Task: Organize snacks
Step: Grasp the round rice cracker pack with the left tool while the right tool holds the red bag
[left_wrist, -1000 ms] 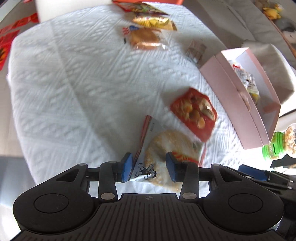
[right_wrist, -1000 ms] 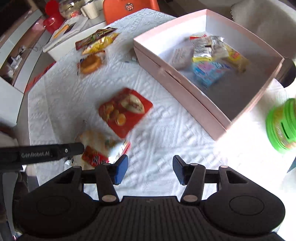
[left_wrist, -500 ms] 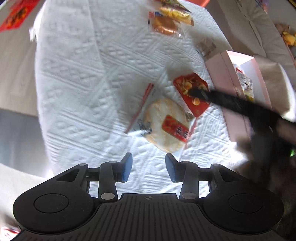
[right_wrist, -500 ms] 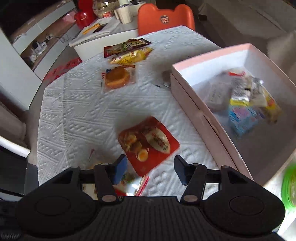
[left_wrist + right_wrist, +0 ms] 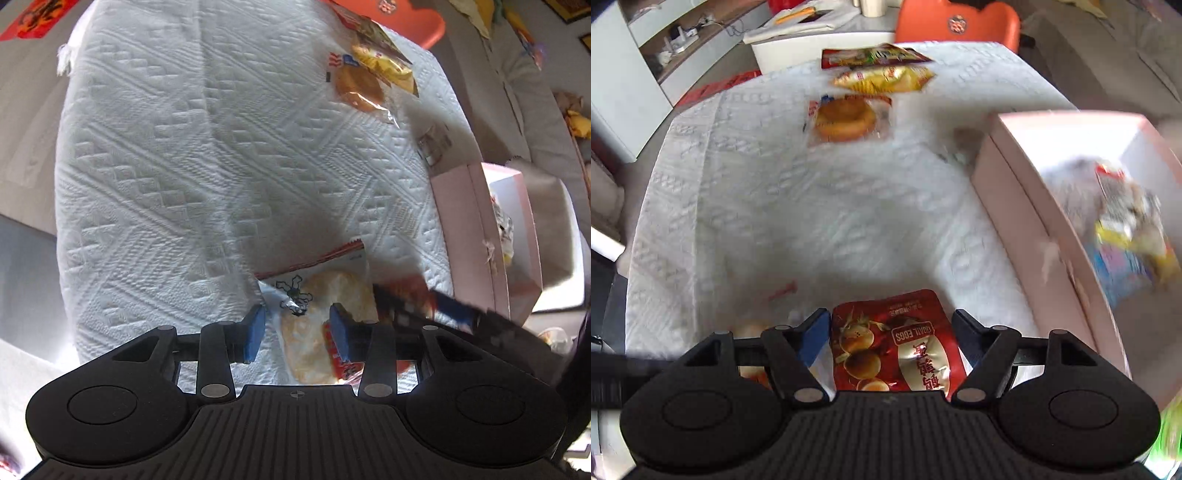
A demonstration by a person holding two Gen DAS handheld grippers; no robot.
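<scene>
Hovering low over the white-clothed worktop (image 5: 155, 177), the left gripper (image 5: 297, 334) has its blue pads spread either side of a rice cracker pack (image 5: 325, 317), which lies flat on the cloth; the pads do not press it. Right of that pack, the right gripper (image 5: 454, 314) reaches in as a dark blur over a red pouch (image 5: 410, 291). The pink box (image 5: 465, 236) stands to the right of the pack, open, with wrappers inside. Beyond the pack, toward the far edge of the worktop, lie a round cake in clear wrap (image 5: 360, 88) and a yellow packet (image 5: 384, 64), overlapping, with a small clear wrapper (image 5: 434, 146) near the box's far corner.

From the right wrist, the right gripper (image 5: 890, 332) straddles the red pouch (image 5: 897, 350), marked "QUAIL EGGS", its fingers spread wide with one on each side; whether either pad touches it cannot be told. The rice cracker pack (image 5: 750, 332) peeks out just left of the pouch, partly hidden behind the gripper's left finger. The pink box (image 5: 1027, 206) sits to the right of the pouch, its contents blurred. Far beyond the pouch lie the cake (image 5: 846, 118), the yellow packet (image 5: 886, 79) and a red-and-green packet (image 5: 868, 57) in a row toward an orange chair (image 5: 956, 22).
</scene>
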